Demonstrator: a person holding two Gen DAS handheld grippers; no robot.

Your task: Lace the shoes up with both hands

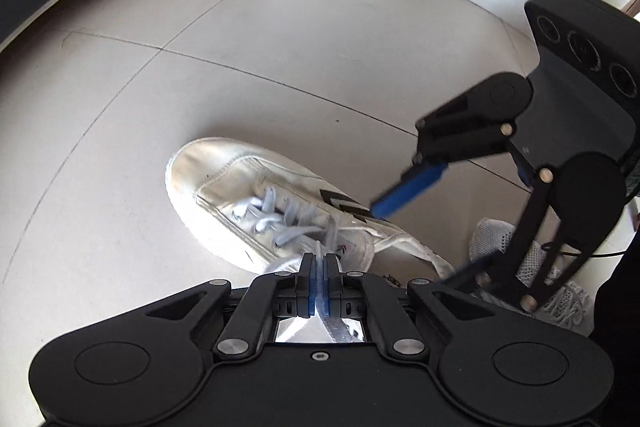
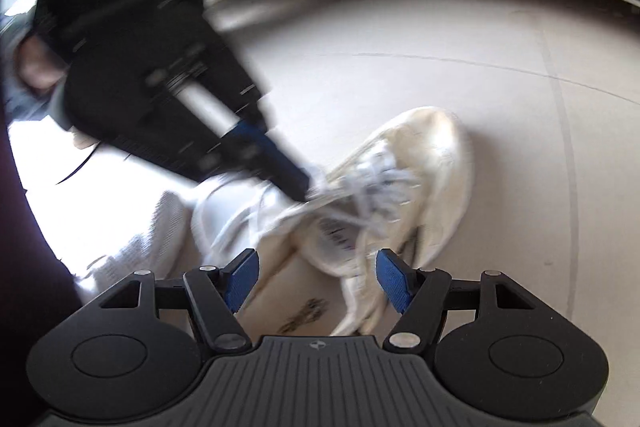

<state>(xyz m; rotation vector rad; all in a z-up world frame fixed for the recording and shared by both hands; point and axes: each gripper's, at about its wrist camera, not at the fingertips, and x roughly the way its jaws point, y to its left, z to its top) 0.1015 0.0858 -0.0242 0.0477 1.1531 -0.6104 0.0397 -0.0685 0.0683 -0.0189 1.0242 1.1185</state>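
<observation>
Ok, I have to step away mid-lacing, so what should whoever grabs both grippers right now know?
Left gripper: shut on a lace end, just above the shoe's tongue.
Right gripper: open, empty, above the shoe; that view is blurred.
White shoe lies on the floor, a mesh shoe beside it.
Done: laces crossed through the eyelets, loosely.
Left: likely take the other lace end with the right gripper, tighten, tie.

Left gripper (image 1: 319, 263) fingers pinched together; right gripper (image 2: 316, 277) fingers spread.
</observation>
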